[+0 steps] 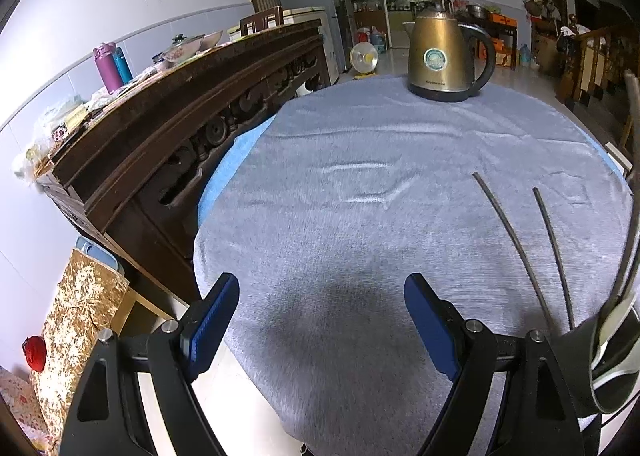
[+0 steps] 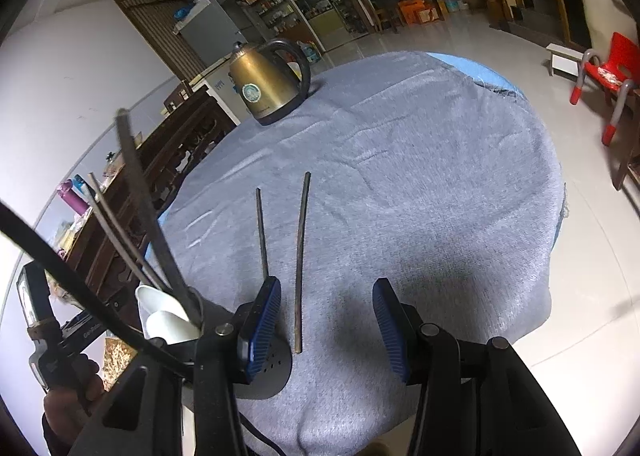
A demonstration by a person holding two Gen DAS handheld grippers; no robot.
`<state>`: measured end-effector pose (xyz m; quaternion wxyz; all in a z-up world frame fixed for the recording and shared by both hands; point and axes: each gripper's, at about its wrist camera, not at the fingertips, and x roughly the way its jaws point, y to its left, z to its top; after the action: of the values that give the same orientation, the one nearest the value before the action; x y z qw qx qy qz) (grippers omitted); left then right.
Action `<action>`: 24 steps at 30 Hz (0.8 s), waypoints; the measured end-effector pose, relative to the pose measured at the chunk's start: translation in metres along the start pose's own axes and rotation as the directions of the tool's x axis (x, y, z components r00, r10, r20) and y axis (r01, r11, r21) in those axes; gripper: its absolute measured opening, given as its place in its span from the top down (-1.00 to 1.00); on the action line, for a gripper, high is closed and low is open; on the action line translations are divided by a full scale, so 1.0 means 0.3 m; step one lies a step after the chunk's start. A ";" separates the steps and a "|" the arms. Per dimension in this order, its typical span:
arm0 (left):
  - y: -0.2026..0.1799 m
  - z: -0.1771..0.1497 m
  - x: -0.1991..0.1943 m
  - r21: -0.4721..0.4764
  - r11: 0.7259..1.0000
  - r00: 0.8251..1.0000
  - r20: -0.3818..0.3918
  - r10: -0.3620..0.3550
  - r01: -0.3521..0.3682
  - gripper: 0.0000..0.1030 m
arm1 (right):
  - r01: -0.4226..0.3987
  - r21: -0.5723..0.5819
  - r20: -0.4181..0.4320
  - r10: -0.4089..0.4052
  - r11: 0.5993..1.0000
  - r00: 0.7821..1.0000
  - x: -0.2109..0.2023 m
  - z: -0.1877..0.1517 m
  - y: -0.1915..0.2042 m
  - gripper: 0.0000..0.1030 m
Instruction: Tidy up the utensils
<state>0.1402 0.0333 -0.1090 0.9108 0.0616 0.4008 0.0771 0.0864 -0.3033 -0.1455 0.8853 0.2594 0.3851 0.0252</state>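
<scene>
Two dark chopsticks lie side by side on the grey cloth [image 1: 340, 216]: one [image 2: 300, 256] runs down between my right gripper's fingers, the other [image 2: 262, 232] ends behind the left blue pad [image 2: 260, 328]. My right gripper [image 2: 324, 330] is open above them; neither pad touches a stick. A black perforated utensil holder [image 2: 274, 368] stands just left of it, with white spoons [image 2: 164, 320] and upright chopsticks [image 2: 148, 208] in it. In the left wrist view the same holder [image 1: 612, 368] is at the right edge and the loose chopsticks [image 1: 508, 232] lie right of my open, empty left gripper [image 1: 320, 316].
A brass electric kettle [image 1: 444, 56] stands at the far side of the round table. A dark carved sideboard [image 1: 192, 128] runs along the table's left. A hand [image 2: 72, 388] holds the left gripper. A red chair [image 2: 608, 72] is on the floor at right.
</scene>
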 end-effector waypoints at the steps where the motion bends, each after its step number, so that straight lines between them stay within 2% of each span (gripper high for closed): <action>1: 0.001 0.000 0.008 0.000 1.000 1.000 -0.005 0.001 -0.001 -0.65 | 0.000 0.006 -0.004 0.000 1.000 1.000 0.007 0.003 -0.006 0.01; 16: -0.011 0.008 0.155 0.018 1.000 0.996 -0.085 0.008 -0.007 -0.65 | 0.024 0.035 -0.057 -0.022 0.999 0.998 0.133 0.044 -0.040 0.01; 24: -0.031 0.013 0.219 0.034 0.999 0.993 -0.113 0.018 -0.014 -0.65 | 0.034 0.070 -0.051 -0.031 0.997 0.998 0.192 0.102 -0.096 0.01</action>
<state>0.1877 0.0365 -0.1554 0.8848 0.0755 0.4526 0.0811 0.1436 -0.3274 -0.1803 0.8661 0.2834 0.4118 0.0035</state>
